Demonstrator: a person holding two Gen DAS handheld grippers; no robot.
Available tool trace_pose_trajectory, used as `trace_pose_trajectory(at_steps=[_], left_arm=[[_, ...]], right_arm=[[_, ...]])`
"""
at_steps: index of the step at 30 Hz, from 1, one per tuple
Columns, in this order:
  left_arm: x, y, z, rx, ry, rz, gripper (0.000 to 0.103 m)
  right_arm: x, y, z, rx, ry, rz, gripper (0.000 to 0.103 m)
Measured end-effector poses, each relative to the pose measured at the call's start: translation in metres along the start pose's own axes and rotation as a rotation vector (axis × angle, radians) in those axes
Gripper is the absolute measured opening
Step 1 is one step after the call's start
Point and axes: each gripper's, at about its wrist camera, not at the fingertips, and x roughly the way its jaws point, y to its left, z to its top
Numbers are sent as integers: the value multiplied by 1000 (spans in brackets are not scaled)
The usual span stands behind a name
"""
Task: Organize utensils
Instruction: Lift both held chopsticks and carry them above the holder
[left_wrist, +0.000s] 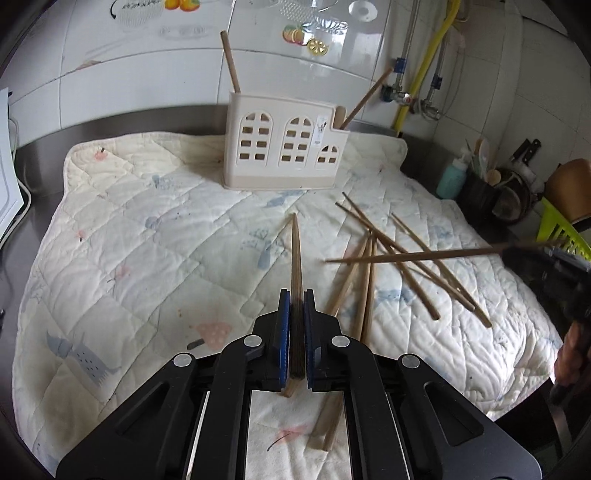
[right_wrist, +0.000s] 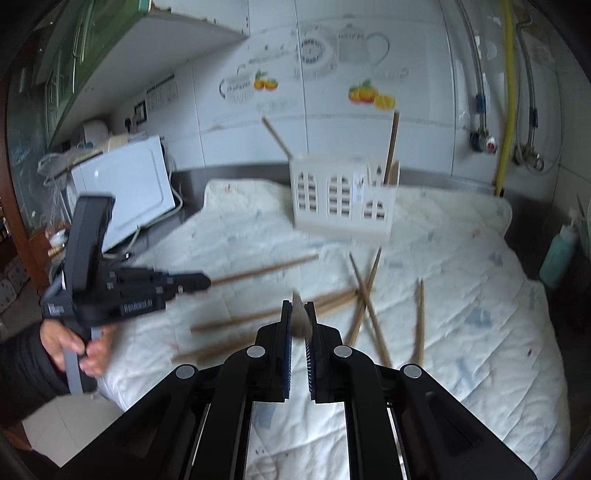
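Note:
My left gripper (left_wrist: 296, 295) is shut on a wooden chopstick (left_wrist: 294, 251) that points forward over the quilted mat (left_wrist: 147, 229). In the right wrist view the same left gripper (right_wrist: 205, 281) holds that chopstick (right_wrist: 266, 268) out to the right. My right gripper (right_wrist: 297, 306) is shut on another chopstick (right_wrist: 300, 317), seen end-on and blurred. It enters the left wrist view as the right gripper (left_wrist: 511, 253) with its chopstick (left_wrist: 413, 256) pointing left. A cream house-shaped holder (left_wrist: 284, 144) (right_wrist: 343, 199) stands at the mat's far side with two chopsticks in it. Several loose chopsticks (left_wrist: 417, 266) (right_wrist: 365, 306) lie on the mat.
A white appliance (right_wrist: 125, 192) stands at the left on the steel counter (left_wrist: 40, 155). A teal bottle (left_wrist: 450, 181), a dark utensil pot (left_wrist: 480, 195) and a green basket (left_wrist: 557, 229) crowd the right. A yellow pipe (left_wrist: 424, 62) and valves run down the tiled wall. A person's hand (right_wrist: 70, 347) grips the left handle.

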Motion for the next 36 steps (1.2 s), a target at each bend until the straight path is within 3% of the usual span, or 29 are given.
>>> trace_pose_trajectory(at_steps=[13, 18, 23, 28, 36], left_arm=[[-9, -4, 14, 34, -58, 26, 5], [-18, -10, 33, 60, -108, 20, 5], [-26, -19, 59, 93, -176, 18, 5], [-20, -23, 81, 108, -186, 13, 5], [-25, -29, 124, 136, -227, 4, 5]], right_arm=[[-8, 0, 32, 12, -67, 21, 6], [-10, -4, 56, -10, -92, 23, 6], [-13, -12, 90, -29, -113, 17, 6], [-12, -24, 130, -56, -127, 7, 6], [10, -43, 207, -121, -193, -87, 6]])
